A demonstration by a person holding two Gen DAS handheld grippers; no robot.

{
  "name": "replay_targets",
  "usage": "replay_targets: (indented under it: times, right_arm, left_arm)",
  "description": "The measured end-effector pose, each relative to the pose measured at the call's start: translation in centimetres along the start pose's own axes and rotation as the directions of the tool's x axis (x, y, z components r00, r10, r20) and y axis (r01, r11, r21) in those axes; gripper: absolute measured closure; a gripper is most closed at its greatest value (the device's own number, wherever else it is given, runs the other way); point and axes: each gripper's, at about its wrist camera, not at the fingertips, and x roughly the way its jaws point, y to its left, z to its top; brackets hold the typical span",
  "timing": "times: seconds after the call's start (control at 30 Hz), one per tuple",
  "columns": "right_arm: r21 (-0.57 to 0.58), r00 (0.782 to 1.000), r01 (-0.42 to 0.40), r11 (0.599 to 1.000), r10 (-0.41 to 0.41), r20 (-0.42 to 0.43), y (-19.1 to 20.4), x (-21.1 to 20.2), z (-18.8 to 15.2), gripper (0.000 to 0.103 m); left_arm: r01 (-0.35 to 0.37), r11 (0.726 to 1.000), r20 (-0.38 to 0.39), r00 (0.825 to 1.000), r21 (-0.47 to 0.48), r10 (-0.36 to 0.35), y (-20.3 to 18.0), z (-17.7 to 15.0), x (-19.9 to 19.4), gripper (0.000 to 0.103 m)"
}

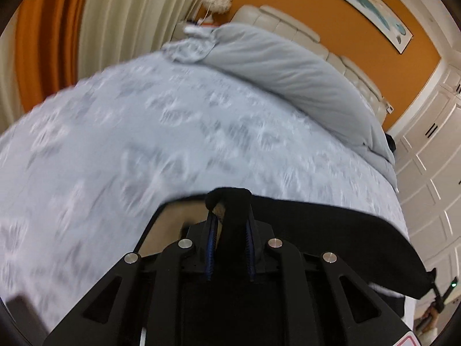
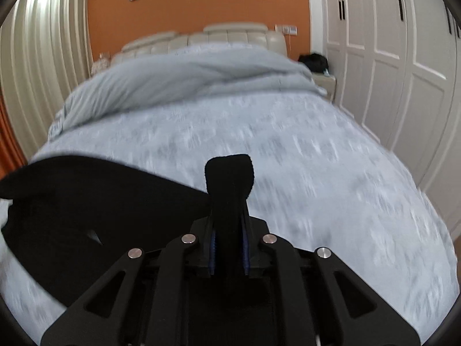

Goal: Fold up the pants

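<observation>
The black pants [image 1: 331, 230] hang stretched between my two grippers above the bed. My left gripper [image 1: 229, 201] is shut on a bunched edge of the pants, and the cloth runs off to the right. My right gripper [image 2: 229, 173] is shut on another bunched edge of the pants [image 2: 86, 201], and the cloth runs off to the left. A tan inner lining shows near the left gripper. Both views are blurred by motion.
The bed [image 2: 288, 158] has a pale blue-grey patterned cover, with a folded grey duvet [image 2: 187, 80] by the cream headboard [image 2: 201, 39]. White wardrobe doors [image 2: 389, 57] stand on the right. Curtains [image 1: 115, 23] hang on the left.
</observation>
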Motion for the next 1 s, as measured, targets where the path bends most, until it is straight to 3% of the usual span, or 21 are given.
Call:
replay_targets:
  times: [0.07,0.17,0.23,0.3,0.33,0.4,0.47,0.53,0.57,0.67,0.73,0.8,0.87,0.93,0.97,1.0]
  right_arm:
    - [0.036,0.996,0.03,0.999,-0.027,-0.09,-1.5,0.8,-3.9,0.082]
    - [0.079,0.987,0.101,0.992,-0.089,-0.136,-2.6,0.8,-7.7,0.052]
    - [0.136,0.987,0.135,0.981,-0.121,-0.108,-3.0,-1.0,-9.0,0.043]
    - [0.18,0.992,0.117,0.977,-0.105,-0.075,-3.1,-3.0,-9.2,0.036]
    - [0.204,0.993,0.111,0.973,-0.1,-0.061,-3.0,-4.1,-9.1,0.033]
    - [0.24,0.997,0.079,0.968,-0.074,-0.031,-2.2,-5.8,-8.7,0.029]
    - [0.288,1.0,0.017,0.958,-0.016,-0.006,-1.5,-7.0,-8.3,0.025]
    - [0.379,0.996,-0.085,0.921,0.088,0.008,-0.5,-7.3,-8.0,0.024]
    - [0.414,0.992,-0.117,0.903,0.128,0.001,-0.2,-7.0,-7.9,0.024]
    - [0.561,0.96,-0.23,0.795,0.279,-0.001,1.2,-4.2,-7.9,0.025]
    - [0.614,0.952,-0.236,0.753,0.306,-0.008,1.8,-2.4,-8.0,0.025]
    - [0.64,0.954,-0.213,0.738,0.3,-0.028,2.4,0.1,-8.0,0.025]
    - [0.646,0.956,-0.182,0.741,0.287,-0.06,3.0,2.9,-8.2,0.025]
    - [0.638,0.966,-0.122,0.761,0.239,-0.1,3.4,4.9,-8.1,0.029]
    - [0.632,0.969,-0.105,0.768,0.223,-0.111,3.5,5.6,-7.9,0.035]
    - [0.623,0.97,-0.089,0.777,0.209,-0.121,3.6,6.6,-7.6,0.043]
  left_arm:
    - [-0.032,0.999,-0.05,0.998,-0.007,0.031,1.9,-2.8,0.2,0.086]
    - [-0.053,0.994,-0.116,0.992,-0.101,0.041,4.5,-6.3,0.9,0.08]
    - [-0.004,0.975,-0.112,0.993,-0.221,-0.021,5.7,-7.5,0.4,0.061]
    - [0.083,0.94,-0.064,0.992,-0.33,-0.11,6.0,-8.3,-1.4,0.044]
    - [0.104,0.93,-0.05,0.99,-0.354,-0.129,5.8,-8.6,-2.1,0.034]
    - [0.118,0.912,-0.048,0.988,-0.392,-0.149,4.8,-9.0,-3.4,0.022]
    - [0.121,0.901,-0.068,0.984,-0.416,-0.164,3.5,-9.4,-3.5,0.02]
    - [0.128,0.884,-0.098,0.977,-0.449,-0.191,2.7,-9.8,-2.5,0.018]
    - [0.125,0.87,-0.118,0.972,-0.477,-0.204,2.4,-10.0,-1.4,0.018]
    - [0.111,0.826,-0.151,0.961,-0.553,-0.23,2.6,-10.8,2.3,0.018]
    - [0.117,0.809,-0.157,0.955,-0.575,-0.25,2.9,-11.4,3.8,0.019]
    - [0.112,0.781,-0.174,0.946,-0.614,-0.272,3.4,-12.1,5.6,0.021]
    - [0.12,0.754,-0.174,0.938,-0.646,-0.299,3.9,-12.1,6.7,0.031]
    - [0.13,0.773,-0.166,0.942,-0.621,-0.292,3.7,-11.2,7.2,0.052]
    - [0.132,0.788,-0.168,0.943,-0.602,-0.286,3.6,-10.9,7.2,0.058]
    - [0.137,0.798,-0.172,0.942,-0.586,-0.288,3.5,-10.6,7.5,0.072]
